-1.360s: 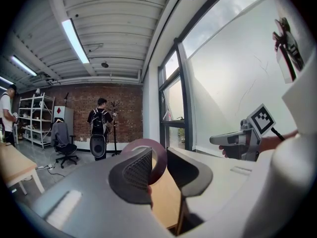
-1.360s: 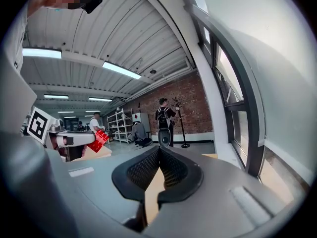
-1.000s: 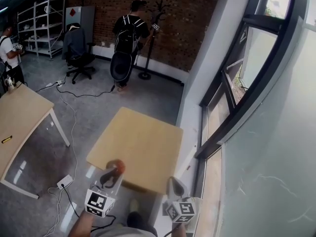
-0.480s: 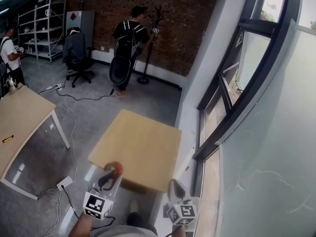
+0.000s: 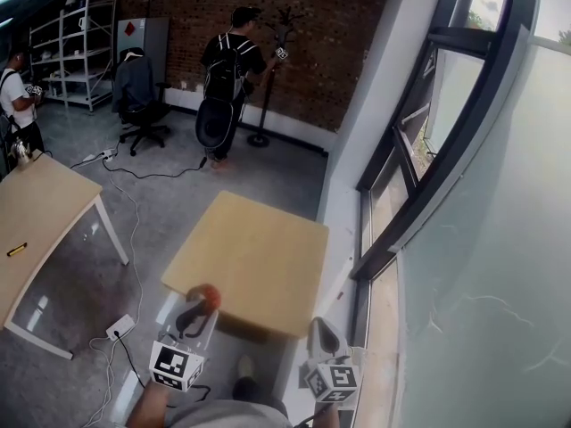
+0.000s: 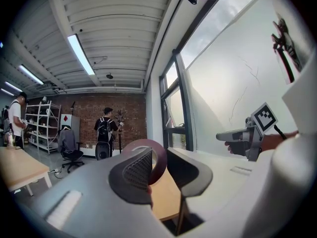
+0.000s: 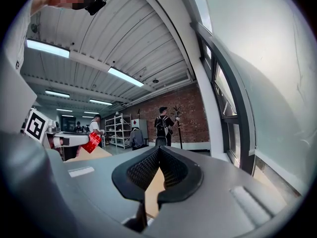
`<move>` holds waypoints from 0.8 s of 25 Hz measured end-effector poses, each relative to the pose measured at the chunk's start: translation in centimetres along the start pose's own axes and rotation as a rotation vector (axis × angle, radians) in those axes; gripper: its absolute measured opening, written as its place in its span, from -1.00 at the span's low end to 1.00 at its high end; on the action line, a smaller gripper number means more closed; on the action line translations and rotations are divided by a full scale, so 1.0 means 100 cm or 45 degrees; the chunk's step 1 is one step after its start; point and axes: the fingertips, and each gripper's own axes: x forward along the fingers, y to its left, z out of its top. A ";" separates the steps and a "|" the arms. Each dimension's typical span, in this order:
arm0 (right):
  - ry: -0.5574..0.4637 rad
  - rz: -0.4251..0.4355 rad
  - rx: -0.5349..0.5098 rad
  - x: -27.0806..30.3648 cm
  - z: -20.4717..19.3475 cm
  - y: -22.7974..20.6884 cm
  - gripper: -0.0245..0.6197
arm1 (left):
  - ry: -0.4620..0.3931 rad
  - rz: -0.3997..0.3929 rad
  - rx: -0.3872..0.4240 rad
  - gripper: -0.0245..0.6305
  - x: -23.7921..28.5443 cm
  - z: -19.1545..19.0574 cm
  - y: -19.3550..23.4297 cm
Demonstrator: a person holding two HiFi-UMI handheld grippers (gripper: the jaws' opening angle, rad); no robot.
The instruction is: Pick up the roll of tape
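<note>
Where its two jaws close in from either side, the left hand-held gripper [image 6: 157, 158] is clamped on the roll of tape [image 6: 147, 143], a dark red ring that stands on edge between the ribbed pads and rises a little above them. In the head view the roll shows as a red-orange spot in the lower left of the frame, held off the surface at the near edge of the small wooden counter [image 5: 259, 248]. The right hand-held gripper [image 7: 159, 153] has its jaws together, the pad tips meeting with nothing between them. It sits at the lower middle of the head view, just off the counter's near right corner and apart from the left one. Both point level toward the far end of the room. Beyond the counter, in the upper middle of the head view, a person with a backpack [image 5: 227, 65] stands beside a coat stand [image 5: 266, 96] at the brick wall [image 5: 330, 34]. An office chair [image 5: 138, 92] and metal shelves [image 5: 76, 47] are in the upper left. A larger counter [image 5: 36, 208] runs along the left edge, and a power strip [image 5: 118, 328] lies on the floor [image 5: 169, 185]. Tall windows [image 5: 419, 141] fill the right side.
</note>
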 end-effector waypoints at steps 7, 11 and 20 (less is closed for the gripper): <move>0.016 0.004 -0.008 0.002 -0.002 0.000 -0.88 | 0.005 -0.001 -0.005 -0.64 0.002 -0.001 -0.001; 0.027 0.017 -0.012 0.005 -0.004 0.003 -0.88 | 0.000 0.006 -0.007 -0.64 0.002 -0.001 0.001; 0.030 0.025 -0.010 0.009 -0.004 0.005 -0.88 | 0.005 0.019 -0.001 -0.64 0.002 -0.001 0.006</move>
